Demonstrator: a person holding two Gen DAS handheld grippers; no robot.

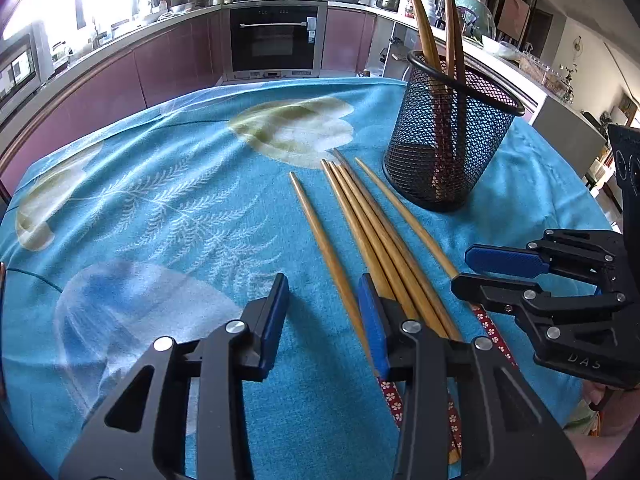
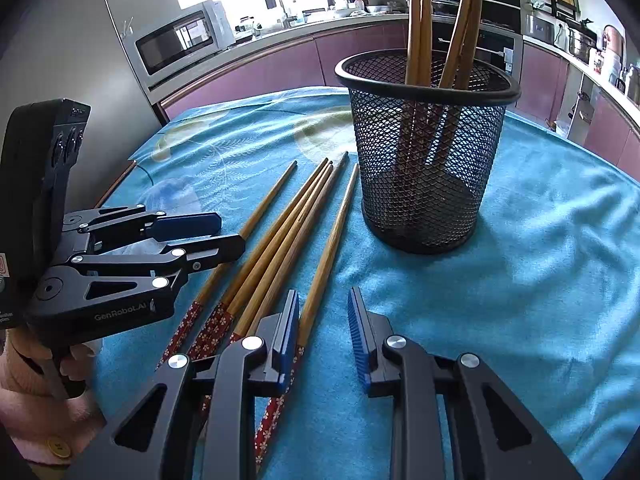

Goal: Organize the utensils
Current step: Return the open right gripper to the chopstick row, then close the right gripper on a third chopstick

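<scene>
Several wooden chopsticks (image 1: 362,220) with red flowered ends lie side by side on the blue cloth. A black mesh holder (image 1: 448,140) stands just behind them with several chopsticks upright in it. My left gripper (image 1: 324,308) is low over the cloth and open. The leftmost chopstick (image 1: 320,232) runs between its jaws close to the right pad, not pinched. My right gripper (image 2: 324,316) is also open. It straddles the rightmost chopstick (image 2: 332,240), which lies beside its left pad. Each gripper shows in the other's view, the right gripper (image 1: 462,268) and the left gripper (image 2: 232,233).
The blue leaf-patterned cloth (image 2: 540,264) covers a round table. The mesh holder (image 2: 424,152) stands at arm's reach ahead of the right gripper. A hand in a pink sleeve (image 2: 24,372) holds the left gripper. Kitchen counters, an oven and a microwave line the background.
</scene>
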